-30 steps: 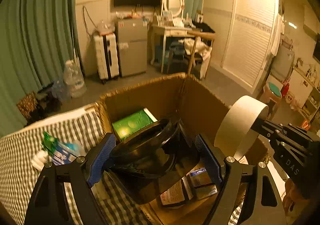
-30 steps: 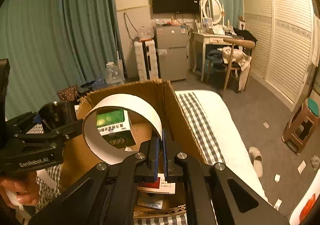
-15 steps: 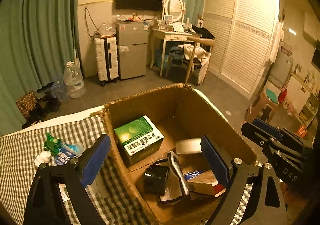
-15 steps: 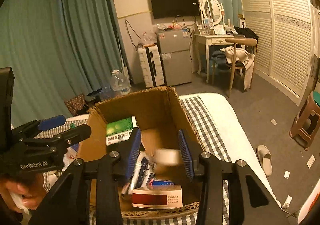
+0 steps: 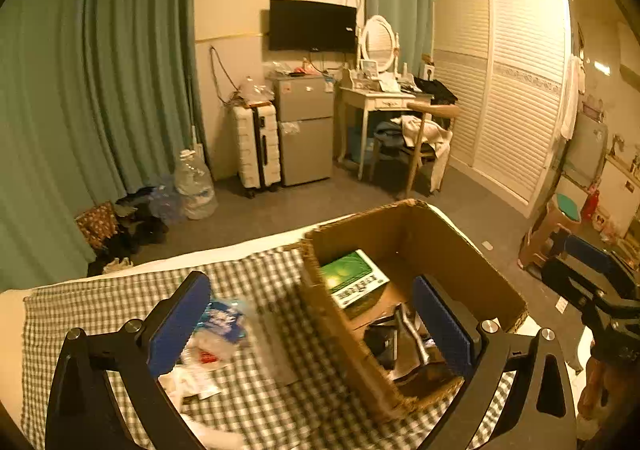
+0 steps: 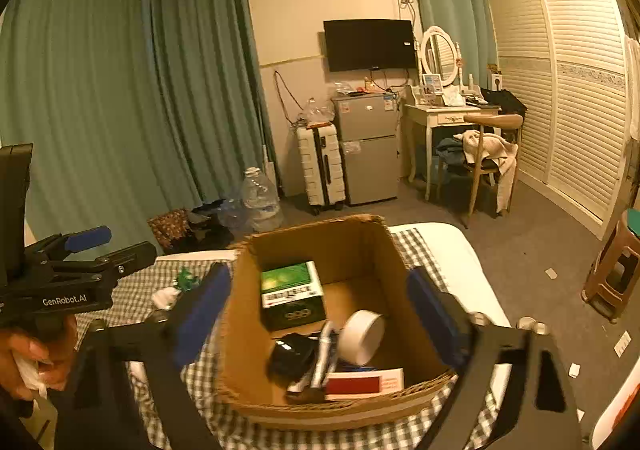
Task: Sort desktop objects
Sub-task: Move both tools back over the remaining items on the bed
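A cardboard box (image 6: 312, 402) stands on a checked cloth (image 5: 260, 282). Inside it are a green carton (image 6: 288, 282), a white tape roll (image 6: 360, 336), a black bowl (image 6: 290, 356) and a red-and-white box (image 6: 360, 382). My right gripper (image 6: 316, 310) hovers above the box, its jaws opening wide with nothing held. My left gripper (image 5: 310, 314) hangs over the box's left wall (image 5: 340, 342), jaws also opening and empty. Loose packets (image 5: 216, 330) lie on the cloth to the left of the box. The green carton (image 5: 352, 278) shows in the left wrist view too.
A hand (image 6: 32, 362) grips the left gripper (image 6: 116, 246) at the left of the right wrist view. A green wrapper (image 6: 186, 278) lies on the cloth. Beyond the bed are a water bottle (image 6: 260, 198), a suitcase (image 6: 320, 166) and a stool (image 6: 616, 274).
The right gripper let go of the tape roll, which now lies in the box. The black bowl left the left gripper and sits in the box. Both grippers opened wide and rose.
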### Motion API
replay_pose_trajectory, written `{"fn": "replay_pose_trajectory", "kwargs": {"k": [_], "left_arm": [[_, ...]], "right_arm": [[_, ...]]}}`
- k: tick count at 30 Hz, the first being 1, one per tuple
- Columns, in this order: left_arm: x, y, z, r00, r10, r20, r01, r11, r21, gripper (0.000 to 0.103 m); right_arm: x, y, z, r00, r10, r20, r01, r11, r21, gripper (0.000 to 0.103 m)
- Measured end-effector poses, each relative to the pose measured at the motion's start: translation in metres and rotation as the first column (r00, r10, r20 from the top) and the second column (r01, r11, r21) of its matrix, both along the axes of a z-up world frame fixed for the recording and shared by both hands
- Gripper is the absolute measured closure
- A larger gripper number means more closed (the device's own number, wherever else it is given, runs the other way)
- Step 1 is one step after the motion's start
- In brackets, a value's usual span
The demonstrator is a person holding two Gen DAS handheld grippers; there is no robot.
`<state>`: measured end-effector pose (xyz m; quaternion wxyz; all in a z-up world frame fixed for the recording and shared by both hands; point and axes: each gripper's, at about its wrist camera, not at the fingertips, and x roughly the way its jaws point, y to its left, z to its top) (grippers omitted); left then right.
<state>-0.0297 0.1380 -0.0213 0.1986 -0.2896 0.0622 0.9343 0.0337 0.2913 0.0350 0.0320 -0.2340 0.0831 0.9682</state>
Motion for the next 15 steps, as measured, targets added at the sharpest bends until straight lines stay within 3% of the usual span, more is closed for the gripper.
{"fn": "replay_pose_trajectory", "kwargs": {"k": [10, 15], "left_arm": [[0.031, -0.075, 0.044, 0.982, 0.134, -0.131, -0.138, 0.99, -0.023, 0.0], [0.033, -0.115, 0.055, 0.983, 0.166, -0.084, -0.166, 0.986, 0.0, 0.0]], "right_arm": [[0.021, -0.046, 0.027, 1.0, 0.008, 0.004, -0.008, 0.999, 0.039, 0.0], [0.027, -0.074, 0.041, 0.998, 0.053, -0.036, -0.05, 0.997, 0.063, 0.0]]}}
